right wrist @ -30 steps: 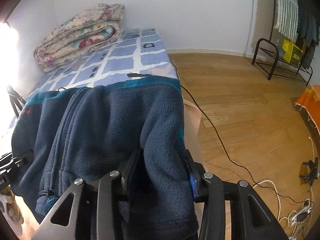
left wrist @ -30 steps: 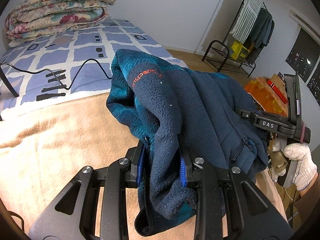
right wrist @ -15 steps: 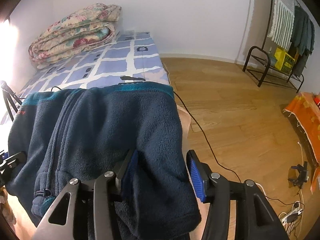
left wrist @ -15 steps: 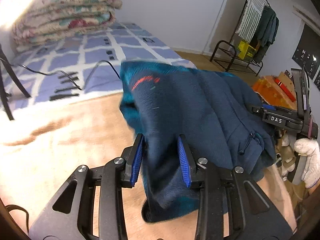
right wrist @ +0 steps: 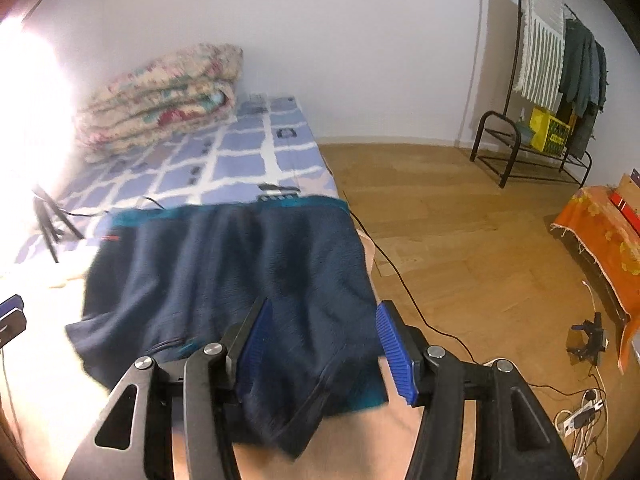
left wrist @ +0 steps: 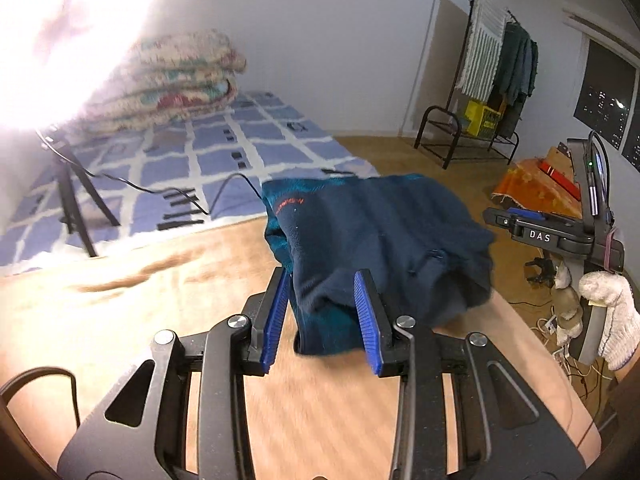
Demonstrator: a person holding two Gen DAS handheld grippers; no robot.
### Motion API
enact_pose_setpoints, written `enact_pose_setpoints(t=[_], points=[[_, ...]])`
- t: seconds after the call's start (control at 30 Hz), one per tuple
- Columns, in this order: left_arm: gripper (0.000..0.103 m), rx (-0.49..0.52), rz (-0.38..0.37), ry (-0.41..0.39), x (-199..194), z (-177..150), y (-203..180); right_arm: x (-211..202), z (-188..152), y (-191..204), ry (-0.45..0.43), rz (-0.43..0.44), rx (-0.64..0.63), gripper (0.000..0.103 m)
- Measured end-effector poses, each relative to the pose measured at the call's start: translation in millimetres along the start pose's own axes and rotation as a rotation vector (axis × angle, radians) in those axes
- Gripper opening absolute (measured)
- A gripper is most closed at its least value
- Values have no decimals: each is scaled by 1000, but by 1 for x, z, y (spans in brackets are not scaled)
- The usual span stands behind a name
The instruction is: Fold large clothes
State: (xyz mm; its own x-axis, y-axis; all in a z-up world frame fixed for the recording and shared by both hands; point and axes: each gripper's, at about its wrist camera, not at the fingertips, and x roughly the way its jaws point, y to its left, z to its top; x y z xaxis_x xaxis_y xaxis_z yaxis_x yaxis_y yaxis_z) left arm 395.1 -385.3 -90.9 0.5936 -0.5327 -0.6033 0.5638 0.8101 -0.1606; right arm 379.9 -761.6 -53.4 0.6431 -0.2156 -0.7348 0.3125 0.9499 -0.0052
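A dark navy fleece jacket [left wrist: 384, 236] with teal lining and a small red logo lies folded on the tan blanket [left wrist: 132, 320] at the near end of the bed. My left gripper [left wrist: 322, 320] is open, its blue pads on either side of the jacket's near edge. My right gripper [right wrist: 326, 340] is open too, its pads standing apart around the jacket's [right wrist: 240, 280] near right corner. The right gripper's body [left wrist: 556, 236] and a white-gloved hand show at the right of the left wrist view.
A blue checked bedsheet [left wrist: 224, 148] carries a folded floral quilt [left wrist: 176, 80], a black cable and a tripod [left wrist: 76, 204]. The wooden floor [right wrist: 460, 240] to the right holds a cable, a power strip, a clothes rack [right wrist: 552, 92] and an orange cloth [right wrist: 604, 232].
Both grippers have opened and let go of the jacket. It has dropped from being held up to lying on the tan blanket.
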Motion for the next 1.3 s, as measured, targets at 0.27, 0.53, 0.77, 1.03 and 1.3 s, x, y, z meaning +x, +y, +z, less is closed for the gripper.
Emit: enact_pose_setpoints(t=[0.27, 0.53, 0.77, 1.03, 1.3], points=[[45, 32, 46, -73, -141, -19, -19, -140, -23, 34, -125, 68, -29, 65], [75, 22, 159, -51, -285, -72, -15, -294, -77, 94, -217, 127, -96, 79], [81, -9, 226, -31, -373, -133, -13, -377, -147, 146, -233, 190, -121, 88], [95, -55, 271, -48, -420, -178, -7, -414, -206, 185, -256, 177, -161, 96], [101, -53, 309, -61, -427, -198, -5, -417, -227, 197, -317, 125, -153, 103]])
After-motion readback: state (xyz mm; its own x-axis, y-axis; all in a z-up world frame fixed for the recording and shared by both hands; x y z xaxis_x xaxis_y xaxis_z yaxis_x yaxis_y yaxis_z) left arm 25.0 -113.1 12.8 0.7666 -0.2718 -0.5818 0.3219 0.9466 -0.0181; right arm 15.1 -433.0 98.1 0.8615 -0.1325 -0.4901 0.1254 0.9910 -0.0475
